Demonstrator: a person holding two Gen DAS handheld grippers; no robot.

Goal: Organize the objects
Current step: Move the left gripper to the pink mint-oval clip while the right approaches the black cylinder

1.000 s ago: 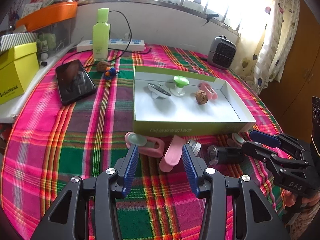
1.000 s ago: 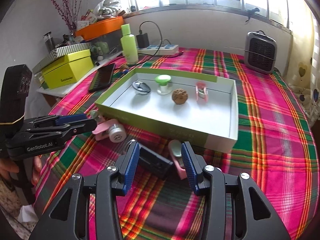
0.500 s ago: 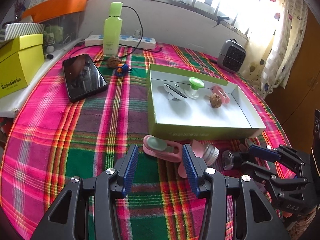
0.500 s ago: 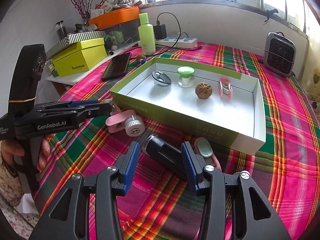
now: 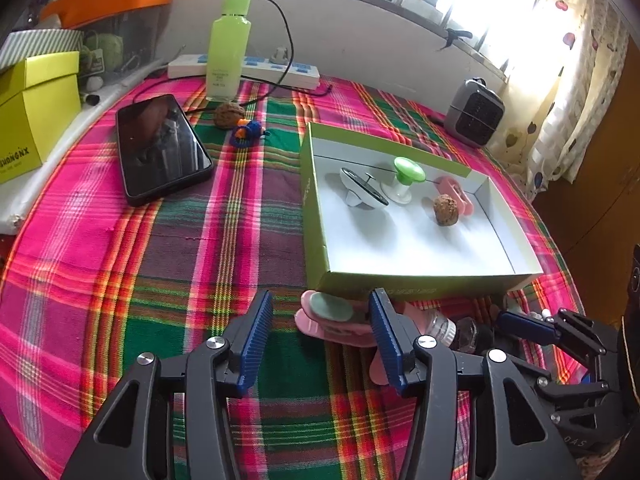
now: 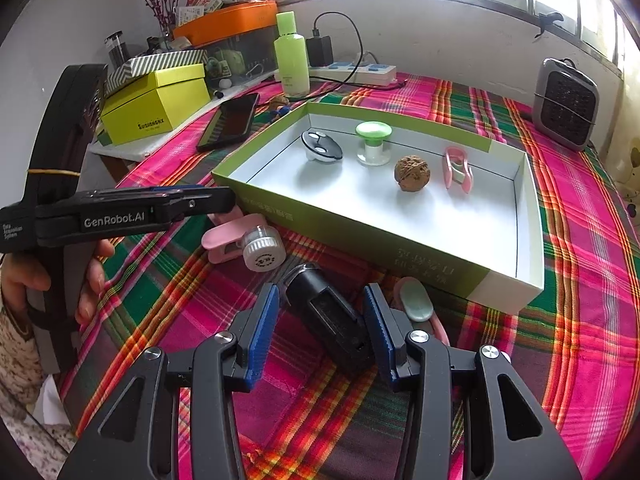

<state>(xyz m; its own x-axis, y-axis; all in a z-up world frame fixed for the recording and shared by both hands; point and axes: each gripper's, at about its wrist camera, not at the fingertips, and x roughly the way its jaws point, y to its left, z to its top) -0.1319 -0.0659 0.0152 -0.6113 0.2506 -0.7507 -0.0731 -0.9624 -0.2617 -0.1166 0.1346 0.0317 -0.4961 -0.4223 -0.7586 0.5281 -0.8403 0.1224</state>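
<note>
Jaws of our left gripper (image 5: 320, 334) are opening wider than before around the pink clip (image 5: 332, 316); our right gripper (image 6: 320, 320) stays apart, straddling the black cylinder (image 6: 332, 320).

A black phone (image 5: 162, 148) lies on the plaid tablecloth (image 5: 120, 264); a grey heater (image 6: 567, 106) stands near the window.
</note>
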